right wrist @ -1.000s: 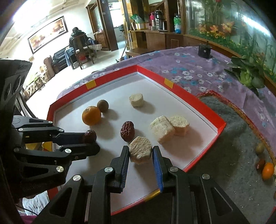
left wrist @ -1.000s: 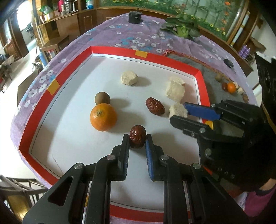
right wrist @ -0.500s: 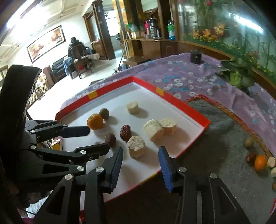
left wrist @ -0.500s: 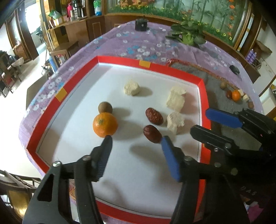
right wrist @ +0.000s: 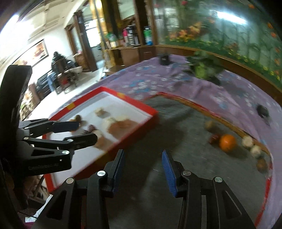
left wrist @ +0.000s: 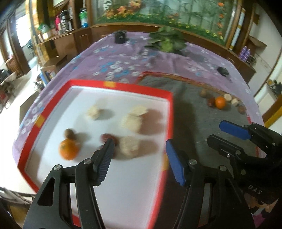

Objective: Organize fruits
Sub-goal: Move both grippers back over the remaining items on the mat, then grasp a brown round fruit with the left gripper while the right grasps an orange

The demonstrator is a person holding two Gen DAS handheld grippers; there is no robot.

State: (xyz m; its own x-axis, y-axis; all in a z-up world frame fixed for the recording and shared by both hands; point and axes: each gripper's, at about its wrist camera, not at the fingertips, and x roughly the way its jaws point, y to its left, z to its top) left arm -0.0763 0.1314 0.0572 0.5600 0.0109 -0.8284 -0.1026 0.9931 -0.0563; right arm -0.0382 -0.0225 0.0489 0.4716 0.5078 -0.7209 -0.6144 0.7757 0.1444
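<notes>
Red-rimmed, the white tray (left wrist: 169, 112) is holding an orange (left wrist: 68, 149), a small brown fruit (left wrist: 69, 133), a red date (left wrist: 108, 137) and pale cakes (left wrist: 131, 121), all blurred. The left gripper (left wrist: 139, 158) is hovering above the tray's near right part, jaws spread apart and holding nothing. The right gripper (right wrist: 143, 169) is gaping wide over the grey mat (right wrist: 185, 158), where another orange (right wrist: 227, 142) is lying among small fruits.

A home living/dining rm: floral cloth (left wrist: 123, 65) on the table; wood cabinets (left wrist: 58, 44) w/ bottles; big fish tank (left wrist: 167, 15); framed picture (right wrist: 37, 51), sofa (right wrist: 42, 82) & seated person (right wrist: 59, 60) behind.
</notes>
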